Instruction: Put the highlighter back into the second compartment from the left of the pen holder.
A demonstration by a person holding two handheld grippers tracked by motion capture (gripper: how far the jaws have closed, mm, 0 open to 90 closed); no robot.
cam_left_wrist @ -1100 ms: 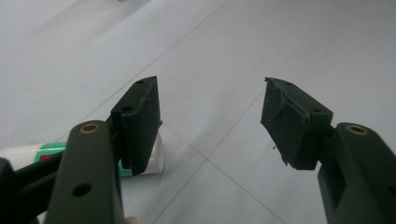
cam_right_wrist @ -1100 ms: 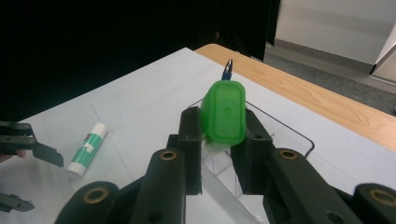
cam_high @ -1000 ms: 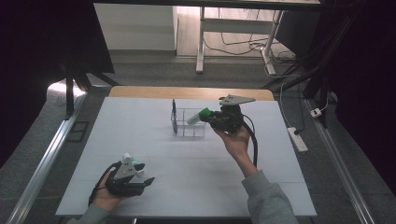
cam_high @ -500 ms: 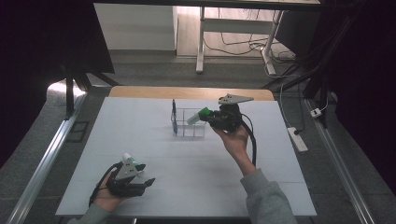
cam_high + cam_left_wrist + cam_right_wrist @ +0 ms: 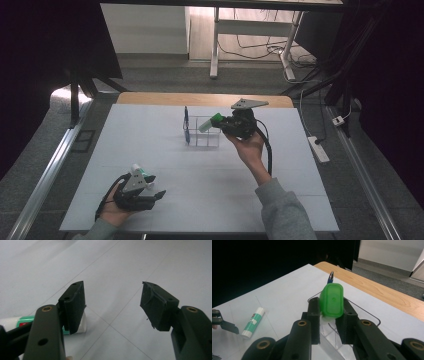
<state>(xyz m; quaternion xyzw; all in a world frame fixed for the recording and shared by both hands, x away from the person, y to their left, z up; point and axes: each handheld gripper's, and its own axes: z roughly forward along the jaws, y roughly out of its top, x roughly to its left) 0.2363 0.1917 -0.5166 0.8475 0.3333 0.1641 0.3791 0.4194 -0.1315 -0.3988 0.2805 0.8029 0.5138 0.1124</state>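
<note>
High view: white table w/ wooden strip along far edge; lots of bare room mid-table and at left. Clear compartmented organizer near far-centre, a blue pen upright at its left end. Right gripper held above organizer's right side, clamped on a green-capped item, cap pointing left over the compartments. Left gripper low near front-left edge, jaws apart, nothing between; glue stick just beside it on its far side.

Left gripper view: left gripper spread wide, bare table between jaws. Glue stick, white w/ green label, lying flat behind left jaw, partly hidden; touching or not, can't tell. Table seams run diagonally, open surface ahead.

Right gripper view: right gripper clenched on green-capped item, flat end of cap facing the camera; body hidden betw. jaws. Organizer directly below, wire rim curving round. Pen tip poking up behind cap. Glue stick well apart at left, left gripper's jaw tip near it. Wooden edge far right.
</note>
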